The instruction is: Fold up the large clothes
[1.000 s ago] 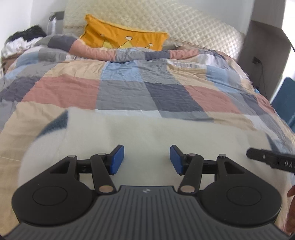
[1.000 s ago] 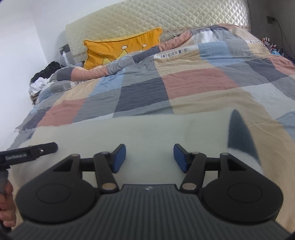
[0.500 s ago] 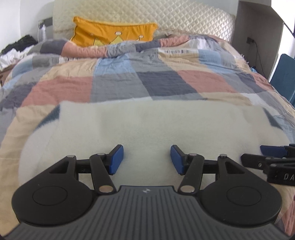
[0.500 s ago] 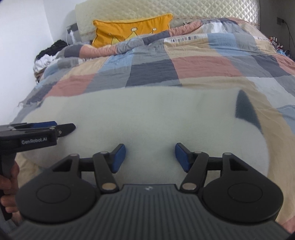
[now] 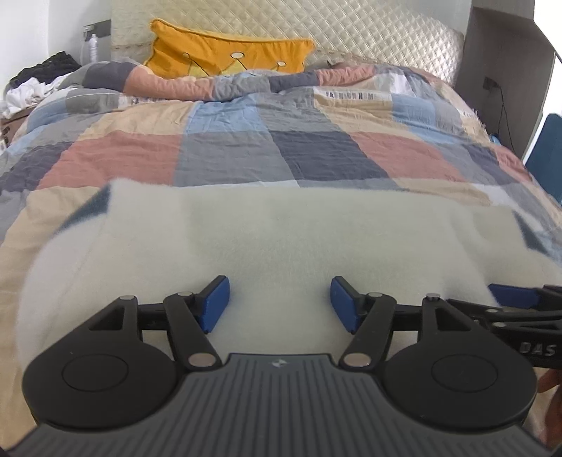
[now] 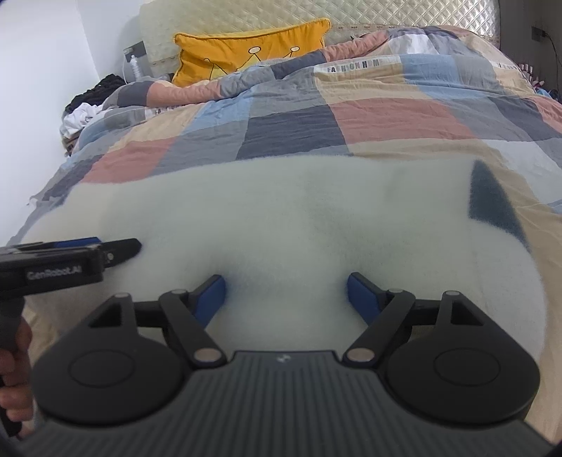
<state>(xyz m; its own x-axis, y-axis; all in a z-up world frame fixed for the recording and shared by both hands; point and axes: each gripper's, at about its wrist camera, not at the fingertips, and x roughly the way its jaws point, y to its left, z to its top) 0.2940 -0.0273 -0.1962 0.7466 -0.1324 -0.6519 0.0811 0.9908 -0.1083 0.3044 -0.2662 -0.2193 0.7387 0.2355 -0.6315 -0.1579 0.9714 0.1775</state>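
Across the whole scene stretches a bed (image 5: 105, 225) covered by a patchwork quilt (image 5: 224, 154) in blue, grey, salmon and tan squares, with a quilted cream headboard (image 5: 351, 31) at twelve o'clock. Against the headboard leans a yellow cushion (image 5: 217, 52) with a crown pattern. At ten o'clock in both views a heap of dark and white clothes (image 6: 87, 102) lies beside the bed.

On the near part of the quilt lies the white fleece garment (image 5: 281, 239), spread flat and wide, with a dark grey patch at its far left corner (image 5: 95, 207) and another at its far right corner (image 6: 488, 197).

From the left wrist view, the left gripper (image 5: 279, 304) sits at six o'clock, low over the near part of the garment, the fleece running on toward twelve o'clock. Its jaws are apart and opening, with fleece showing in the gap but neither pad pressing on it. The right gripper (image 6: 285, 298) stands likewise over the near part of the fleece, jaws apart and opening, nothing pinched. Each gripper shows in the other's view: the right one at three o'clock, the left one at nine o'clock, just beside each other. A hand (image 6: 14, 369) grips the left gripper's handle at eight o'clock.
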